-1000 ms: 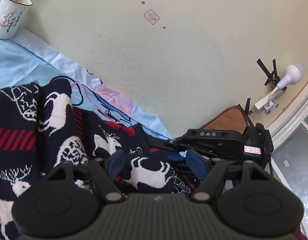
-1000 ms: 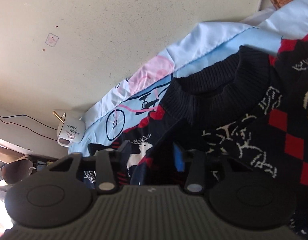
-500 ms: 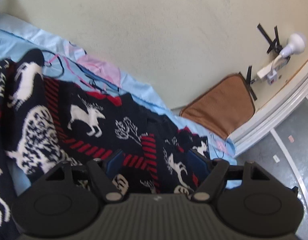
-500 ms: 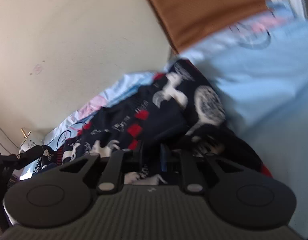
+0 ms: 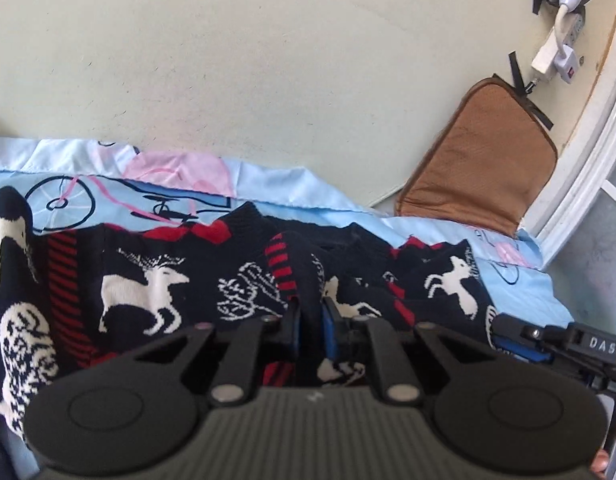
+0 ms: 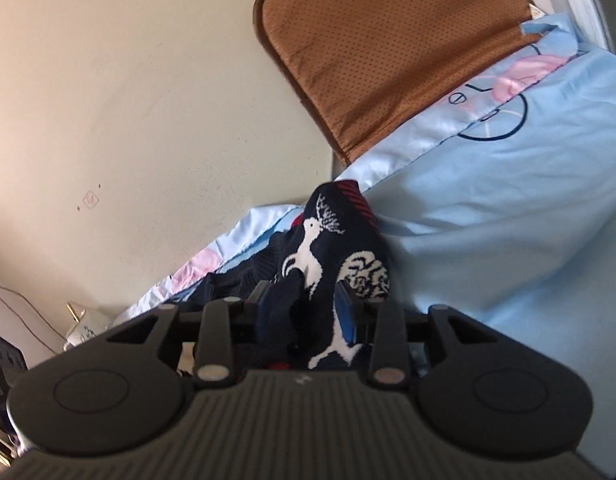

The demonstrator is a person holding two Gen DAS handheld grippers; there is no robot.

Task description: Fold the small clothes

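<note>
Both claws are clenched on the navy knitted reindeer-pattern sweater (image 5: pixel 156 292) lying on the light-blue printed sheet (image 6: pixel 507 208): left gripper (image 5: pixel 309 320) pinches a ridge, right gripper (image 6: pixel 304 312) its right edge, likely to fold it over.

The sweater (image 5: pixel 156 292) lay spread on the bedsheet (image 5: pixel 315 196), filling the left wrist view from nine to three o'clock. Behind it stood the wall (image 5: pixel 268 60). A cushion (image 5: pixel 479 160) leaned against the wall at two o'clock, a power strip (image 5: pixel 563 40) above it.
</note>
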